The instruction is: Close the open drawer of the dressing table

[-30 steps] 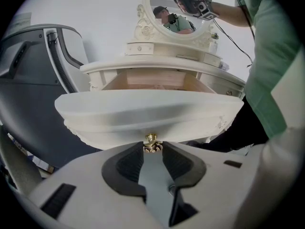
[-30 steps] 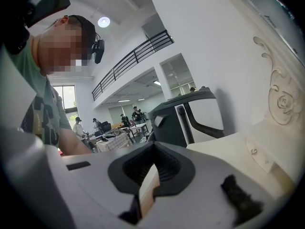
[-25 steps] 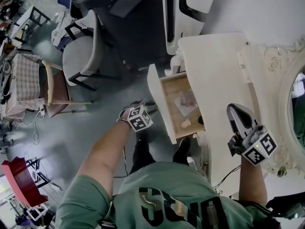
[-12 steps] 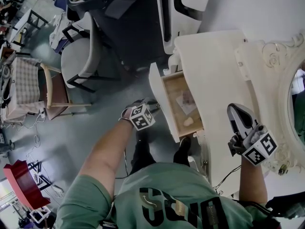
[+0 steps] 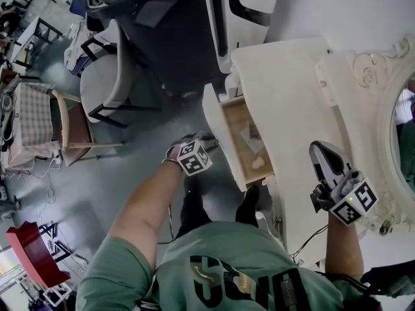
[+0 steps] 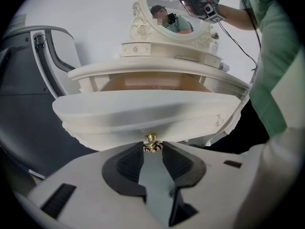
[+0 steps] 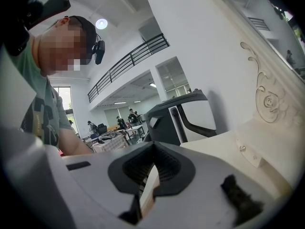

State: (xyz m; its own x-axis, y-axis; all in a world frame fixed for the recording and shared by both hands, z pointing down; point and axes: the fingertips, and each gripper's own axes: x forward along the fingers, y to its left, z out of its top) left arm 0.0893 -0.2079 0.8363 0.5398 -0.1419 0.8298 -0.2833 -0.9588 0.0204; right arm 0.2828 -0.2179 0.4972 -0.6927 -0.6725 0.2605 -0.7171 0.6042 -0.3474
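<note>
The cream dressing table (image 5: 285, 96) stands at the right of the head view, and its drawer (image 5: 220, 141) juts out to the left, partly open. Paper and a small pale item (image 5: 258, 163) lie inside it. My left gripper (image 5: 209, 142) is at the drawer front (image 6: 143, 113). Its pads close on the small brass knob (image 6: 151, 143) at their tips (image 6: 151, 149). My right gripper (image 5: 324, 157) hovers over the tabletop near the mirror (image 5: 405, 141). In the right gripper view its jaws (image 7: 151, 168) stand slightly apart with nothing between them.
A grey chair (image 5: 107, 83) and a wooden chair with a checked cloth (image 5: 39, 118) stand on the floor at left. A dark and white machine (image 5: 220, 11) sits behind the table. My shoes (image 5: 249, 206) are right under the drawer.
The drawer has slid further into the table, so less of its inside shows. My left gripper has moved with the drawer front. The right gripper has stayed put.
</note>
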